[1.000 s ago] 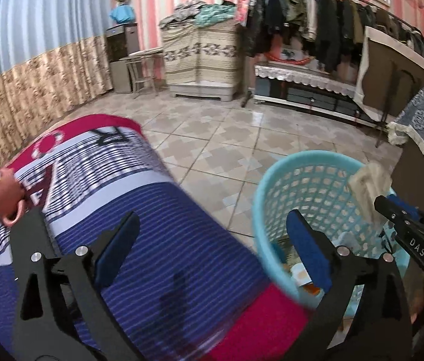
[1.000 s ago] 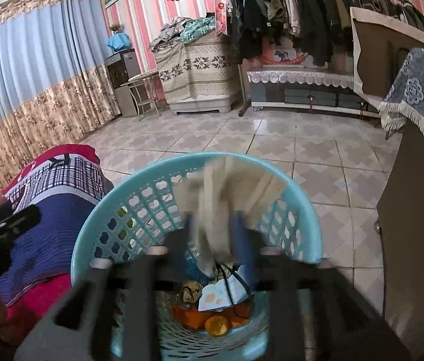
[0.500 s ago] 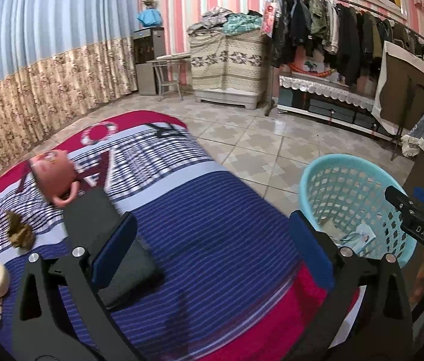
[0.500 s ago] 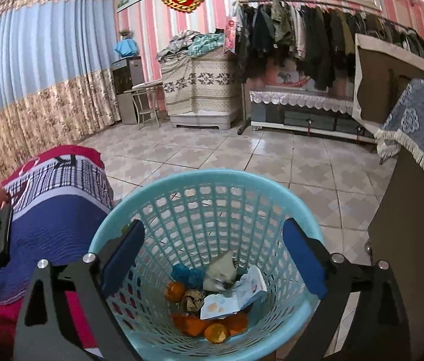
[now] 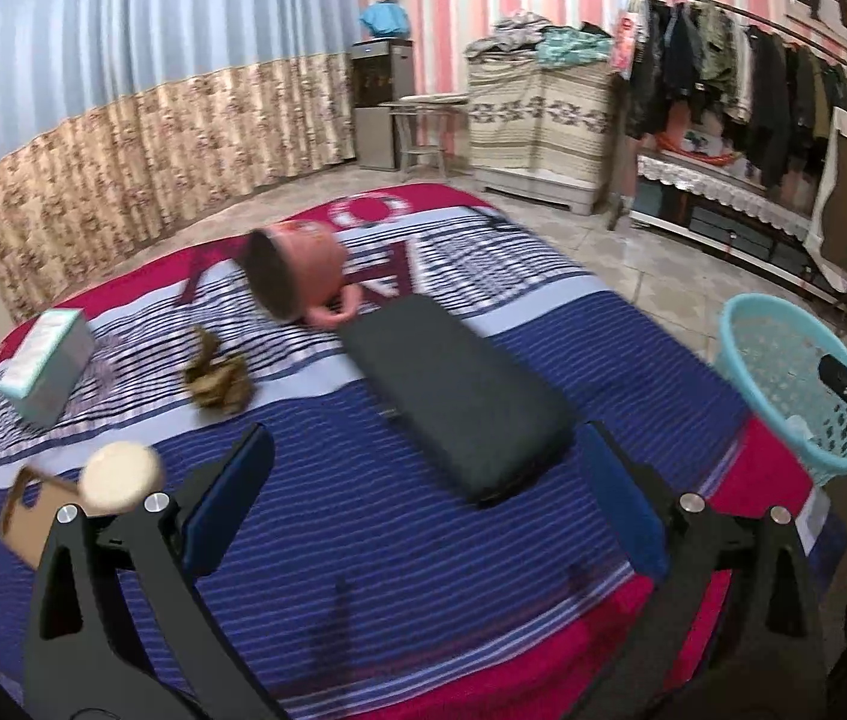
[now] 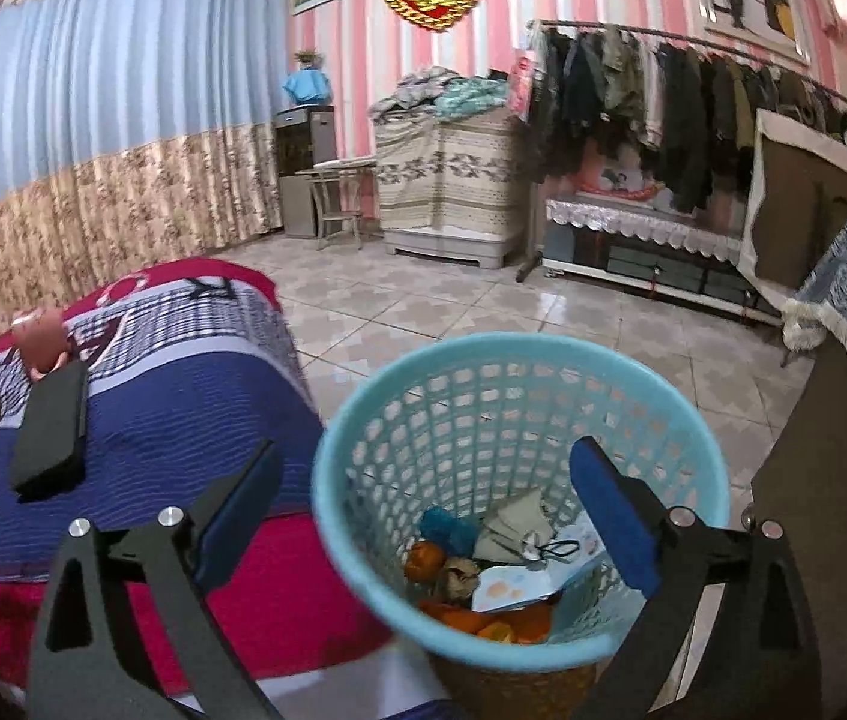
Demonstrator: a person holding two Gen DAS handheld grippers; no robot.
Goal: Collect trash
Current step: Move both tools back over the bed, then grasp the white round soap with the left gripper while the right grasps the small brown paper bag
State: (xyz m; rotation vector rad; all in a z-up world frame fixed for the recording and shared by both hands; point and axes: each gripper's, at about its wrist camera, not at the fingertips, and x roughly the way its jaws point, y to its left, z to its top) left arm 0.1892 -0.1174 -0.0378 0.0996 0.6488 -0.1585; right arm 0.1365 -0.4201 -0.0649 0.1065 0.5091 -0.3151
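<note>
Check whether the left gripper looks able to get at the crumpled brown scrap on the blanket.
Probably yes. The left gripper is open and empty above the blanket, and the brown scrap lies exposed ahead, apart from the white box and pink cup.

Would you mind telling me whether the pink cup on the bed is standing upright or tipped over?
Tipped over: the pink cup lies on its side on the striped bedspread, its dark mouth facing sideways toward the camera.

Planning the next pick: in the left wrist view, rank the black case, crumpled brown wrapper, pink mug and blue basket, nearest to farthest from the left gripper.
From the left gripper:
1. black case, just ahead, centre of the bed.
2. crumpled brown wrapper, ahead-left.
3. pink mug, on its side beyond the case.
4. blue basket, far right, off the bed on the floor.
</note>
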